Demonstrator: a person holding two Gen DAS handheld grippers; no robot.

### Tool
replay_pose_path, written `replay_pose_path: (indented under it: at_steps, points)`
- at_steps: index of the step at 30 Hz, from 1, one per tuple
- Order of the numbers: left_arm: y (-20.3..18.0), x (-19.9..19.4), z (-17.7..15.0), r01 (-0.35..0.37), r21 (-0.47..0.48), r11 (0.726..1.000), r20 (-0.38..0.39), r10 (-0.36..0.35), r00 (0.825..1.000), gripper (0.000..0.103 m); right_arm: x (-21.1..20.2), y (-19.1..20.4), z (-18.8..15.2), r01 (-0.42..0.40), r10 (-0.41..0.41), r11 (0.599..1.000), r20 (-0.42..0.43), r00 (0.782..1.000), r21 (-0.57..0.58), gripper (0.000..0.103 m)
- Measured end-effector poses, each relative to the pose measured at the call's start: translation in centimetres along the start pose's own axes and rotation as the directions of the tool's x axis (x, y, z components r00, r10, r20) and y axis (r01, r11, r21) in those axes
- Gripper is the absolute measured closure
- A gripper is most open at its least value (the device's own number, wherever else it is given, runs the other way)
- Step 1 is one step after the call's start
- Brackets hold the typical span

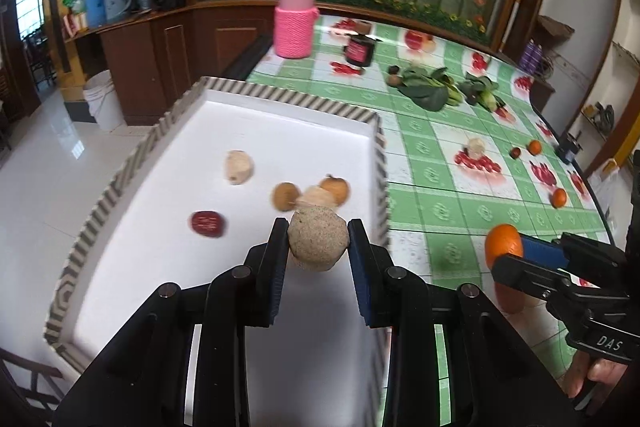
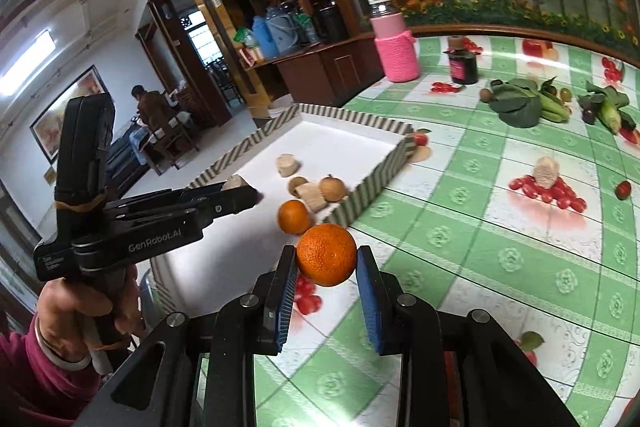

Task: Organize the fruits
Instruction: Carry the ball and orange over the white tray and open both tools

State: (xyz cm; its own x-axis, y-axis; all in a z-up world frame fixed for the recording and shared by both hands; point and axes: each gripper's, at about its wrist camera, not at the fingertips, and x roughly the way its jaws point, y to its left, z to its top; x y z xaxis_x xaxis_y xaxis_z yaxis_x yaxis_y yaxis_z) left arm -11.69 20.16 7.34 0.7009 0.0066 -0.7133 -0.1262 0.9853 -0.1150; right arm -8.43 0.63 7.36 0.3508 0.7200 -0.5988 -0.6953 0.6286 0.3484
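A speckled tan fruit [image 1: 318, 239] sat pinched in the left claw [image 1: 318, 241], carried over the white floor of the striped-rim tray [image 1: 280, 93], and the pads were clamped on its sides. Beside it, the right claw [image 2: 326, 257] gripped an orange [image 2: 327, 254] firmly, hanging above the green checked surface [image 2: 480, 247] just short of the tray's near corner. So both hands were in the carry-and-deliver step! Already in the tray: a pale peeled piece [image 1: 239, 167], a brown round fruit [image 1: 285, 195], a yellowish one [image 1: 335, 189], a dark red fruit [image 1: 207, 223] and another orange [image 2: 294, 216]. Next, by my reading, the left claw needed to lower its fruit into a bare patch and let go gently, since a round fruit would roll. The right had first to clear the rim. Out on the surface two small oranges [image 1: 559, 197] and a pale piece [image 1: 476, 147] waited, well apart from the tray.
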Motion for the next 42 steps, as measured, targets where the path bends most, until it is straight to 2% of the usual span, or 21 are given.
replay_pose_path:
  at_steps: [10,19,29,37,42]
  points:
    - [3.1,-0.9,-0.4,-0.068,-0.004,0.998,0.024,0.068,0.997,0.074,2.6,1.6,1.0,-0.046,0.046,0.999,-0.032,0.998,-0.013,0.074]
    - [5.4,0.4,-1.8,-0.107,-0.017,0.994,-0.019,0.106,0.994,0.074,4.8,3.2,1.6,-0.069,0.065,0.996,-0.084,0.994,-0.052,0.074]
    - [5.8,1.8,-2.0,-0.106,-0.002,0.994,-0.045,0.106,0.993,0.074,7.6,5.0,2.3,-0.088,0.074,0.992,-0.142,0.987,-0.094,0.074]
    - [6.8,2.0,-2.8,-0.132,0.005,0.991,-0.063,0.132,0.989,0.074,11.2,6.4,2.1,-0.079,0.043,0.985,-0.223,0.974,-0.155,0.074]
    - [6.9,2.7,-3.1,-0.154,0.014,0.988,-0.078,0.154,0.985,0.074,12.8,7.1,1.9,-0.043,-0.012,0.977,-0.256,0.967,-0.208,0.074]
